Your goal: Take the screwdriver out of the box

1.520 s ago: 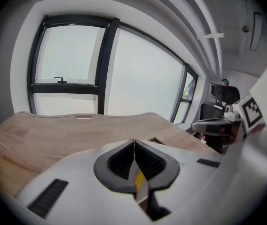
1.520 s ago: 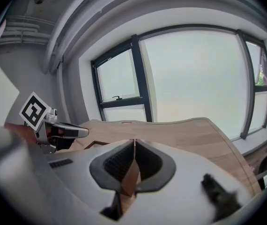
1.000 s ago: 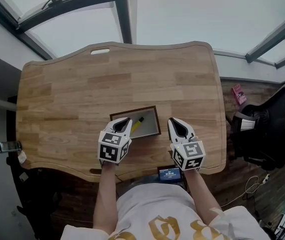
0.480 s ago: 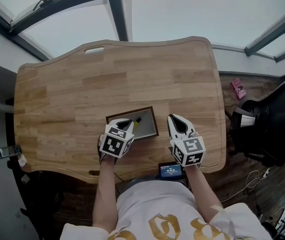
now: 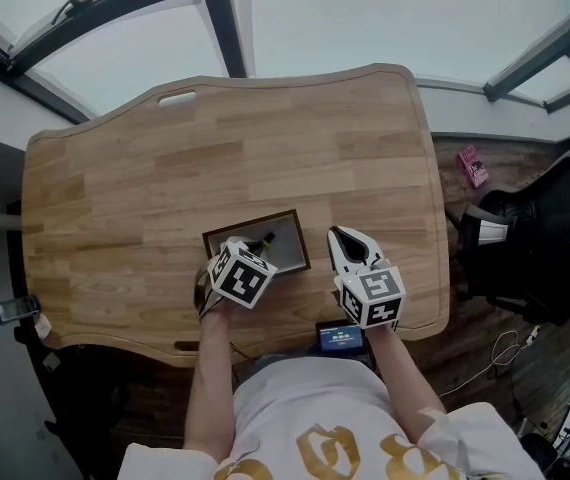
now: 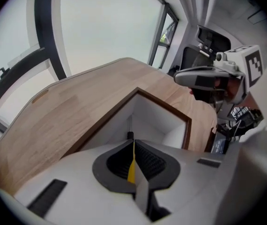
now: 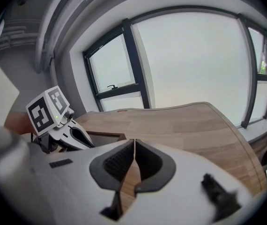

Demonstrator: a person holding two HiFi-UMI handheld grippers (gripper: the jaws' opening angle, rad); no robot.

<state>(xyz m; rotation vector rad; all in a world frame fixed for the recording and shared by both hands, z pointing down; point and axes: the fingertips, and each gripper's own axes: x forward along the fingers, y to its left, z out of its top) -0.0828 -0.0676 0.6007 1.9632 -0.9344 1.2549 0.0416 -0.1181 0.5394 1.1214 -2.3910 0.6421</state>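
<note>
From my head, the camera looks steeply down on the whole table (image 5: 215, 148), from well above. The camera on my left gripper (image 6: 132, 144) tips close into the box (image 6: 152, 121); my right gripper (image 7: 134, 144) camera looks flatter across the tabletop, catching what seems the box rim.

The left gripper (image 6: 132, 143) and right gripper (image 7: 134, 143) are white shells with black ribbed pads (image 6: 148, 161), each bearing 1 cube (image 5: 241, 274) of black-and-white square markers. The short-sleeved shirt (image 5: 315, 418) is white, gold-printed.
</note>
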